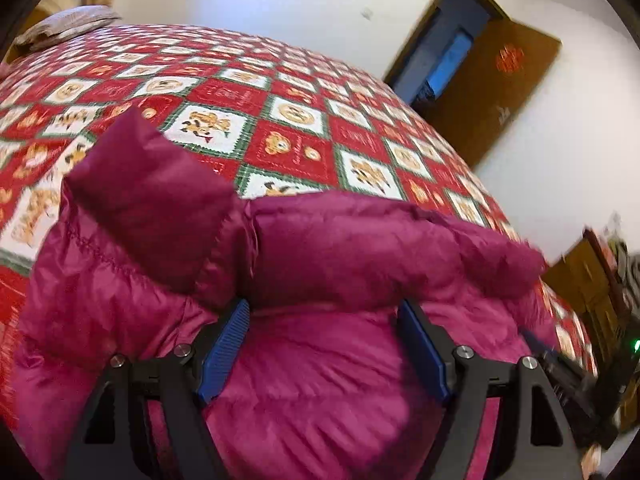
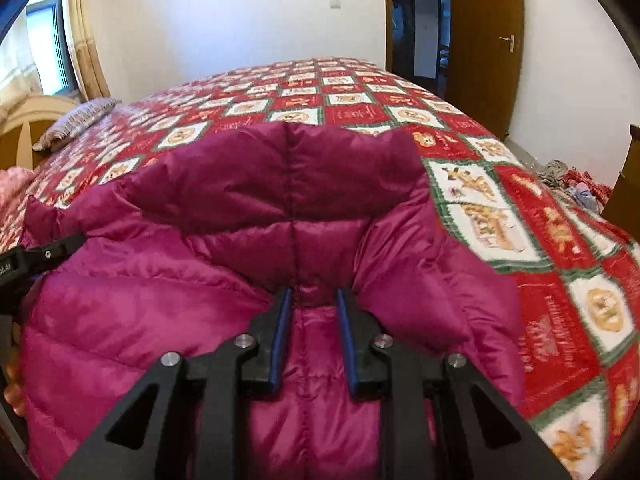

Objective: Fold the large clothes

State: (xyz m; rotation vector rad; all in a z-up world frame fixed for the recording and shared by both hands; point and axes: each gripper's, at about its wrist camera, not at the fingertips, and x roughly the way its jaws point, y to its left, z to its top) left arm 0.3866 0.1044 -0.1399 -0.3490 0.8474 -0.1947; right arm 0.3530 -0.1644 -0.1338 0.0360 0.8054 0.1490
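A puffy magenta down jacket (image 1: 340, 240) (image 2: 160, 300) lies on a bed under a red, white and green patchwork quilt (image 1: 280, 80) (image 2: 560, 260). Its hood (image 2: 288, 168) points toward the far side of the bed. My left gripper (image 1: 324, 308) stands wide open over the jacket; padded fabric bulges between its blue pads (image 1: 224, 348) and a folded part hides the fingertips. My right gripper (image 2: 314, 294) is nearly closed, pinching a ridge of jacket fabric just below the hood. The left gripper's black body shows at the right wrist view's left edge (image 2: 32, 260).
A pillow (image 2: 76, 120) and a wooden headboard (image 2: 24, 132) are at the bed's left end, by a curtained window (image 2: 80, 40). A brown door (image 2: 484, 40) stands open in the far wall. A heap of clothes (image 2: 572, 188) lies on the floor right of the bed.
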